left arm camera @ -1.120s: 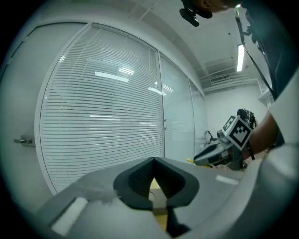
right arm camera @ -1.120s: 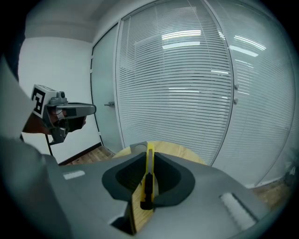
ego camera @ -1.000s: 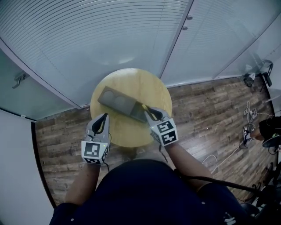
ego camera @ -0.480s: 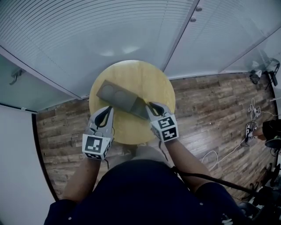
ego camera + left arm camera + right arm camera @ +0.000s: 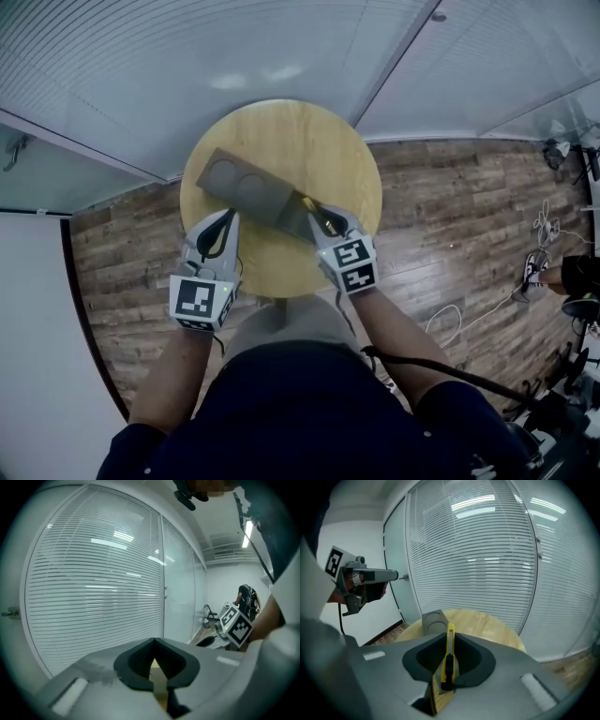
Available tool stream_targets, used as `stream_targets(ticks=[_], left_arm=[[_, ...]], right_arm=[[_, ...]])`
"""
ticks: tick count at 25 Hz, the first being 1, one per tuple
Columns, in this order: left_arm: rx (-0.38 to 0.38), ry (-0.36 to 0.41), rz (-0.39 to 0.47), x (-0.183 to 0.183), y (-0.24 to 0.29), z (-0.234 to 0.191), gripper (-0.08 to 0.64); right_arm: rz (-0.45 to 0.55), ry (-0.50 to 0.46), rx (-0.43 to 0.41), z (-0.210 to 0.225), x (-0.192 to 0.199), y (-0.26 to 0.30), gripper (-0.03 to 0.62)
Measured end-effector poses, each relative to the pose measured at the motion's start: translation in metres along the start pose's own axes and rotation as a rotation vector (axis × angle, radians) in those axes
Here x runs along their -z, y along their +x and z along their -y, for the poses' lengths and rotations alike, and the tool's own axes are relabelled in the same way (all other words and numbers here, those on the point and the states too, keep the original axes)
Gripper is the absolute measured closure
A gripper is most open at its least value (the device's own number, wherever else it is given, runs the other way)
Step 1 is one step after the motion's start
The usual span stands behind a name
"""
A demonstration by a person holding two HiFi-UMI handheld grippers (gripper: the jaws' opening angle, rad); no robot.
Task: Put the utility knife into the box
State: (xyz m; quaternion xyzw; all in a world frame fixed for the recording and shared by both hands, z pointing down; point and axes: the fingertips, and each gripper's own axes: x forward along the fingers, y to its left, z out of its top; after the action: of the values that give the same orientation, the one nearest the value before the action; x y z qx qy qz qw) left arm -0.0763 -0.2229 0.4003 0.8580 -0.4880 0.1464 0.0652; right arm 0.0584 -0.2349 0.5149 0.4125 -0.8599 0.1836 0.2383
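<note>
- The yellow utility knife [image 5: 449, 656] is pinched edge-on in the right gripper [image 5: 325, 221], by the right end of the grey box [image 5: 251, 191].
- It's probably light, stiff, slick plastic, so grab it mid-body.
- The left gripper [image 5: 154, 643] has its fingers pressed together, with nothing in them.

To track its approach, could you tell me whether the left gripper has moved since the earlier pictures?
Yes. The left gripper has edged closer to the box on the table.
</note>
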Motion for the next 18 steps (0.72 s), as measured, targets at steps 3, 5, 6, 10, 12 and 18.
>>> stream_targets(ticks=[3,5,6,10,12,18], left_arm=[[0.0,-0.006,-0.023,0.01,0.011,0.004,0.557],[0.002,-0.017,-0.038,0.017,0.017,0.006,0.557],[0.002,-0.023,-0.046,0.02,0.02,0.006,0.557],[-0.011,0.001,-0.057,0.04,0.023,0.004,0.557],[-0.017,0.053,-0.069,0.048,0.023,0.008,0.557],[-0.021,0.038,-0.108,0.074,0.02,0.013,0.557]], right_arm=[[-0.021,0.008,-0.014,0.002,0.012,0.011,0.532],[-0.034,0.019,-0.018,0.006,0.02,0.018,0.532],[-0.039,0.023,-0.019,0.008,0.023,0.022,0.532],[-0.058,0.027,-0.035,0.011,0.036,0.036,0.532],[-0.066,0.024,-0.045,0.012,0.045,0.042,0.532],[-0.084,0.029,-0.057,0.015,0.066,0.059,0.532]])
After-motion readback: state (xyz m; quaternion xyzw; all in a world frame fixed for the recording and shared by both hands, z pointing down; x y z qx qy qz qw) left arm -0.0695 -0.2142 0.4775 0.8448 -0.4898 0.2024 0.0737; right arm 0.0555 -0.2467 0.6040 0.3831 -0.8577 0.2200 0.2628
